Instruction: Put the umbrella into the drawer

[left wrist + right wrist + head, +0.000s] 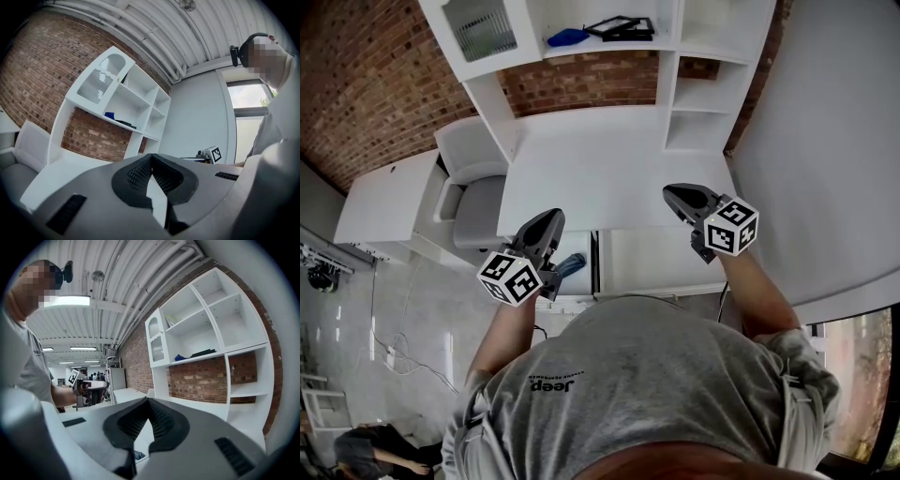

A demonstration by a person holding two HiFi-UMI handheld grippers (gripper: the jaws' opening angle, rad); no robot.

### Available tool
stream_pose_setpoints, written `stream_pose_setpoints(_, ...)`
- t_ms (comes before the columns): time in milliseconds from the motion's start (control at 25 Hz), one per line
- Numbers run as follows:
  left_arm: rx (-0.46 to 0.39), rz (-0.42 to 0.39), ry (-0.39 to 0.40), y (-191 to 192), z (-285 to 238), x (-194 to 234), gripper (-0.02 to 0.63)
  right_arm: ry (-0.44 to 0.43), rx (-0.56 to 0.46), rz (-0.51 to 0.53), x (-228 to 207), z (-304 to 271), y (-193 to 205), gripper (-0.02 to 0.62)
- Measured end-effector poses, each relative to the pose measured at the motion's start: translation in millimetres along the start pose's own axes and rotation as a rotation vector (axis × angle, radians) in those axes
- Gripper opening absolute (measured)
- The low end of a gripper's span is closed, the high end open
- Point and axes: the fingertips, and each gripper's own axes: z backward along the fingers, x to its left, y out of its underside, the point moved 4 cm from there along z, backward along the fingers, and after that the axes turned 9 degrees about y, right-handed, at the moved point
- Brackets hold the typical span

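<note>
A blue thing (574, 263), seemingly the umbrella, lies in an open white drawer (579, 285) under the desk's front edge; my left gripper partly hides it. The same blue thing (138, 455) peeks out below the right gripper's jaws. My left gripper (553, 217) is held over the desk's front edge above the drawer, jaws together, nothing in them (151, 157). My right gripper (669, 191) hovers over the desk to the right, also shut and empty (147, 401). Both point level towards the shelves. Each shows in the other's view: the left gripper (91, 388), the right gripper (209, 154).
The white desk (600, 169) backs onto a brick wall with white shelves (694, 103). A blue object (567, 37) and black items (623, 26) lie on a shelf. A grey chair (473, 206) stands left of the desk. A white unit (661, 261) sits right of the drawer.
</note>
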Motion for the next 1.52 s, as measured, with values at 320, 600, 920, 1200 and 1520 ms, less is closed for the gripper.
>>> stream_pose_setpoints(320,0.008,0.014,0.007,9,-14,-4,0.018,0.006,-0.008,-0.040,-5,7,12,0.017)
stream_pose_setpoints(600,0.007,0.012,0.016,14,-25,-5,0.018,0.018,-0.029,-0.059,-14,12,15,0.017)
stream_pose_setpoints(920,-0.001,0.010,0.012,12,-26,-4,0.018,0.023,-0.032,-0.063,-19,14,15,0.017)
stream_pose_setpoints(1200,0.001,0.008,0.008,11,-24,-4,0.018,0.020,-0.038,-0.004,-13,13,12,0.015)
stream_pose_setpoints(1520,-0.001,0.006,0.003,11,-18,-4,0.018,0.014,-0.021,0.021,-7,10,12,0.014)
